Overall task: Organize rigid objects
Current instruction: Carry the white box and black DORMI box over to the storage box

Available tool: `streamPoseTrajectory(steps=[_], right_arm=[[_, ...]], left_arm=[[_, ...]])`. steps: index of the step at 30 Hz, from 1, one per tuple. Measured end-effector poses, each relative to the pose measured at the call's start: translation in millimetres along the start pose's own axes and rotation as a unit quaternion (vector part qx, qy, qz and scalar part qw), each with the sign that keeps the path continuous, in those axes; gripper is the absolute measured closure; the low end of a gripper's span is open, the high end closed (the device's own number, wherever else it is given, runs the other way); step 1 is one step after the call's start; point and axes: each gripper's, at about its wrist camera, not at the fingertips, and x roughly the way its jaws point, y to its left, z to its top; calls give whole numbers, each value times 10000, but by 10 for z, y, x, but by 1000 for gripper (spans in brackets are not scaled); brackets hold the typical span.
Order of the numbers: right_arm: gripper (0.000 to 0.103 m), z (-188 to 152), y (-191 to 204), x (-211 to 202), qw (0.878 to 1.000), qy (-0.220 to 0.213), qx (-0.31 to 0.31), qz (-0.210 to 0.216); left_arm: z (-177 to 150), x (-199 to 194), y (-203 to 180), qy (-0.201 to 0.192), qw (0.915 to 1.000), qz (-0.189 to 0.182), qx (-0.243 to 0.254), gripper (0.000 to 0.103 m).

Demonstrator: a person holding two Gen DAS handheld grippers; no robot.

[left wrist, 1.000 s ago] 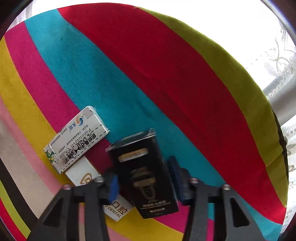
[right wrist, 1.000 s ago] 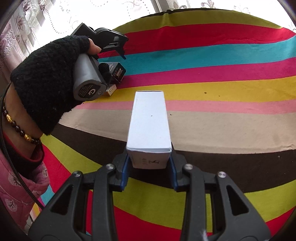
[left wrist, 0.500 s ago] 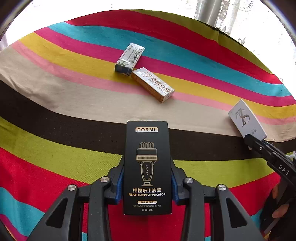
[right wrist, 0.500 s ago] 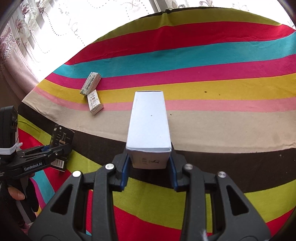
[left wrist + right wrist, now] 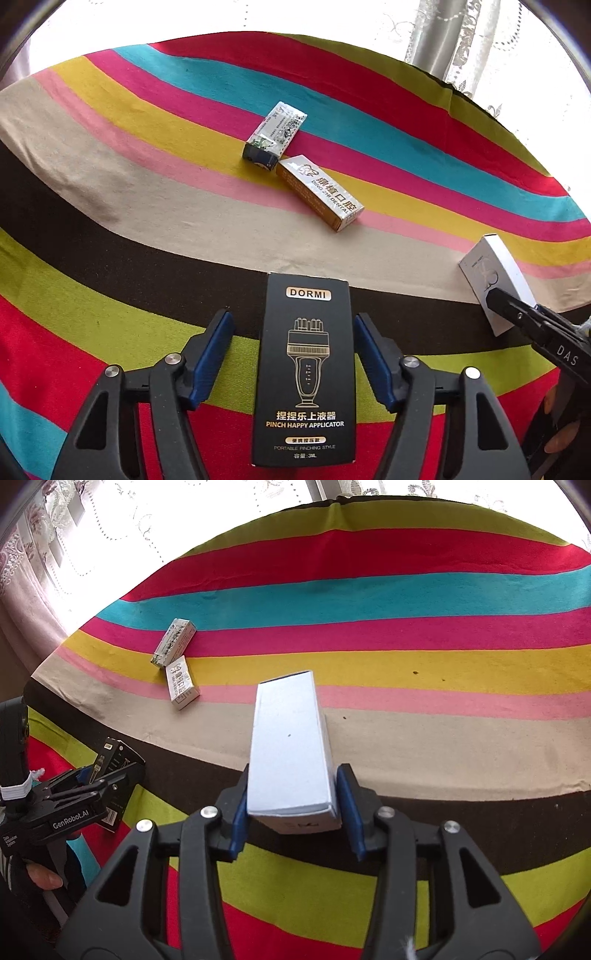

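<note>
Left wrist view: left gripper (image 5: 291,354) fingers spread and opening, pads clear of the black box (image 5: 303,373) on both sides, box lying flat between them on the striped cloth (image 5: 110,229) near the counter's near edge. Right wrist view: right gripper (image 5: 295,812) fingers also opening, small gaps showing both sides of the white box (image 5: 290,749), which sits between them, far end looking raised; can't tell if it's fully down.

Step in hand looks like release of both boxes side by side. To do it well: let the fingers clear fully, then back straight out along the box's long axis, no sideways drag, so neither box skews. White box may tip or slide if not seated.

Farther out, toward the far-left part: green-white carton (image 5: 275,136) and orange dental box (image 5: 319,192), corners touching or nearly so, well apart from both held-area boxes. Wide bare cloth between near boxes and that pair, and to the far right. Far edge by the curtain (image 5: 74,535) is clear of things.
</note>
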Motion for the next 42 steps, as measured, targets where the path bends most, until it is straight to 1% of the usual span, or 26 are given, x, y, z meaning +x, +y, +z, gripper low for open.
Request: streamPoseTrajectory(steps=[3,4,5,6,8,11,12,13,15,17,19,24,30,35,42], right_arm=[[52,108,54,103,9998,40,22,-176],[54,137,70,131,9997,49,24,-244],[62,149,83,144,9993,66,51,-363],[62,142,90,128,9990,73,120,-415],[63,61,130,6,9991,53,324,-261],[63,-184,360,-308,9994,-68,94,-323],[63,-277,418,-404,9995,-91,61,-312],[63,-373,467,-490,9995,-91,48,-288],[63,-544,528,-628,9996,-71,61,-256],[63,-684,564,-724,9996,-40,82,-266],[63,-803,567,-824,9995,-33,125,-300],[63,-1007,608,-1105,9989,-125,171,-407],[63,-1192,657,-1487,9980,-254,16,-585],[63,-1342,634,-1868,9965,-400,-162,-711],[63,-1615,503,-2398,9942,-654,-144,-841]], left_arm=[[62,-11,71,136,9994,-182,-266,35],[71,-16,86,150,9992,-223,-288,37],[67,-32,101,147,9993,-170,-291,52],[47,-60,126,156,9993,-180,-305,65],[-57,-170,162,189,9984,-404,-344,63],[-314,-399,200,97,9992,-355,-147,63],[-414,-534,326,106,9991,-380,-130,63],[-494,-592,344,117,9992,-371,-104,63],[-680,-735,326,129,9993,-344,-33,63],[-879,-914,463,99,9993,-369,15,63],[-1018,-1110,475,27,9992,-389,98,63],[-1147,-1245,267,-141,9979,-468,415,63],[-1333,-1465,24,-218,9942,-685,796,63],[-1497,-1674,-229,-276,9893,-866,1145,63],[-1612,-1849,-618,-342,9805,-1087,1601,63]])
